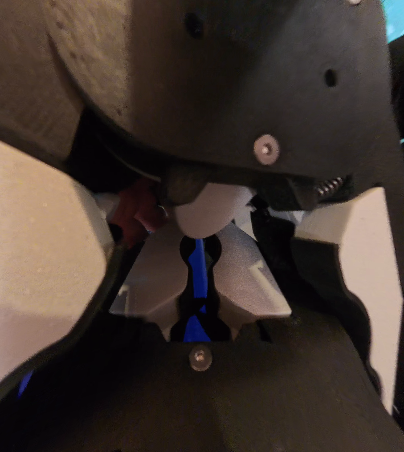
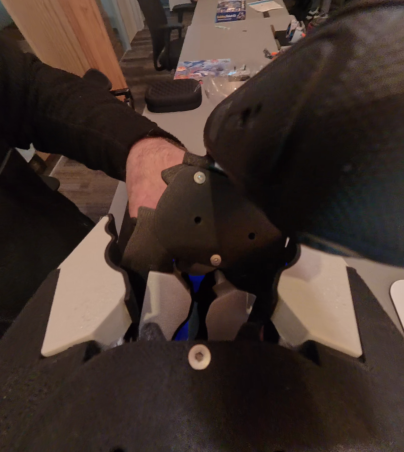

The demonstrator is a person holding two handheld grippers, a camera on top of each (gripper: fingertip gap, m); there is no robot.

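While the left gripper (image 1: 220, 220) and right gripper (image 2: 202, 234) sit nose to nose above the worktop (image 2: 220, 44), both look wide open, gripping nothing; slow, steady moves seem wise so they don't clash.

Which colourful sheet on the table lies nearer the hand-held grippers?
The sheet just behind the black cushion; the other sheet lies far up the table.

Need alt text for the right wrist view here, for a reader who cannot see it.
The open right gripper points straight at the left gripper, which sits between its white fingers. A hand in a dark sleeve holds the left one over a long grey table strewn with papers.
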